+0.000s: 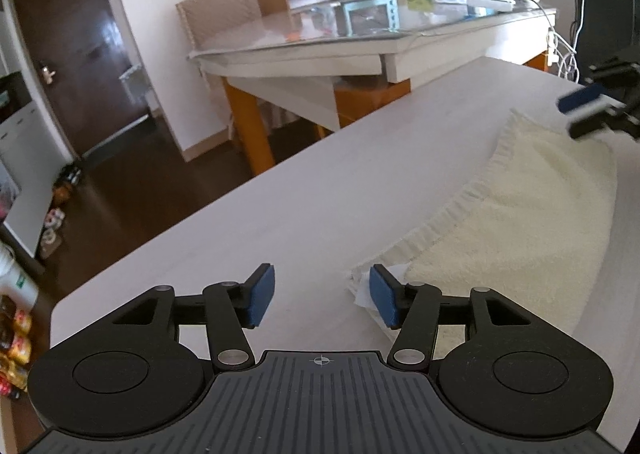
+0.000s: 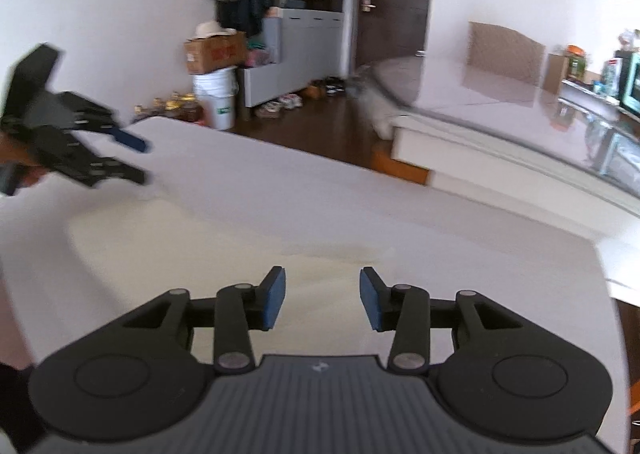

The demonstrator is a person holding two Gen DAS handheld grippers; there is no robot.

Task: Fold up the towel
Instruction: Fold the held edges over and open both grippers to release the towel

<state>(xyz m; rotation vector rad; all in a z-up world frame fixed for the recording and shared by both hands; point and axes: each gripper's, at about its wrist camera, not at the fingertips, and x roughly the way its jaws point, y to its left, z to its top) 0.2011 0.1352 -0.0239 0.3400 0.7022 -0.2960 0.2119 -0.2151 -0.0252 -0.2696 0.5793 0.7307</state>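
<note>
Both grippers stand with their jaws parted and nothing pinched between the blue pads. Beneath and ahead of the right gripper (image 2: 322, 300) lies the cream terry towel (image 2: 208, 250), flat on the white table (image 2: 360, 197); the gap between that gripper's fingers looks down onto the cloth, not touching it as far as the blurred view tells. The left gripper (image 1: 322, 296) hovers over bare tabletop, with the towel (image 1: 528, 213) off to its right. The towel's near corner, with a white label (image 1: 362, 288) sticking out, sits just beside its right pad (image 1: 382, 300), not between the pads.

Seen from the left wrist, the towel appears doubled over, its ribbed hem (image 1: 460, 199) running away from the gripper toward the right gripper (image 1: 586, 113) at the far corner. That suggests one fold is already laid and the hands have let go, so the step in hand is a regrasp for another fold. Next, each gripper likely needs to settle on a corner or edge, slide one pad under the layers, and close on all of them together. A pad catching only the top layer would spoil the fold.
</note>
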